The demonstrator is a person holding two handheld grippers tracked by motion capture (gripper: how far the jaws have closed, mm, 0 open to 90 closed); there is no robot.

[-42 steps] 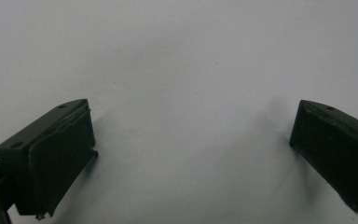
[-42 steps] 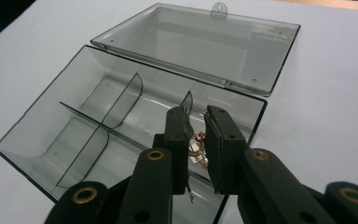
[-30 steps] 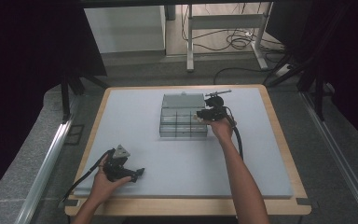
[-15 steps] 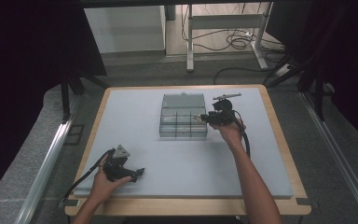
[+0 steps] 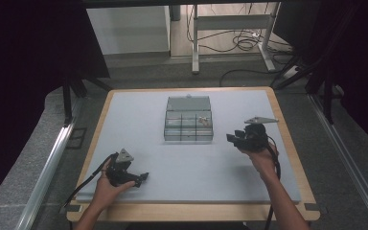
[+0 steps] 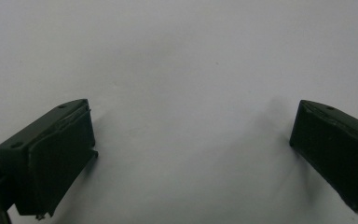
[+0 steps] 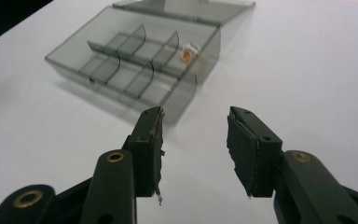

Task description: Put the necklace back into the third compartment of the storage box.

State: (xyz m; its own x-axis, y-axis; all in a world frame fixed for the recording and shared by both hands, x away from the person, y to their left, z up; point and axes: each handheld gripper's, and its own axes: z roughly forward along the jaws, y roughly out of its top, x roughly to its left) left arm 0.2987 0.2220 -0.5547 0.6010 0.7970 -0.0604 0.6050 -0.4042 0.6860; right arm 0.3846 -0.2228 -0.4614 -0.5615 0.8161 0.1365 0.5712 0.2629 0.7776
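Note:
A clear grey compartment box stands on the white mat with its lid folded back. A small white and orange piece lies in its far right compartment. To the right of the box and apart from it, my right gripper hovers open; its jaws have just been opening and nothing is between them. At the front left my left gripper rests low over the bare mat, its jaws wide open and empty.
The white mat covers a wooden-edged table. A cable trails from the left gripper off the front left corner. Beyond the table's far edge are desk legs and floor cables.
My right gripper has pulled away from the box's right side, moving right and toward the table's near edge. The left hand has stayed where it was.

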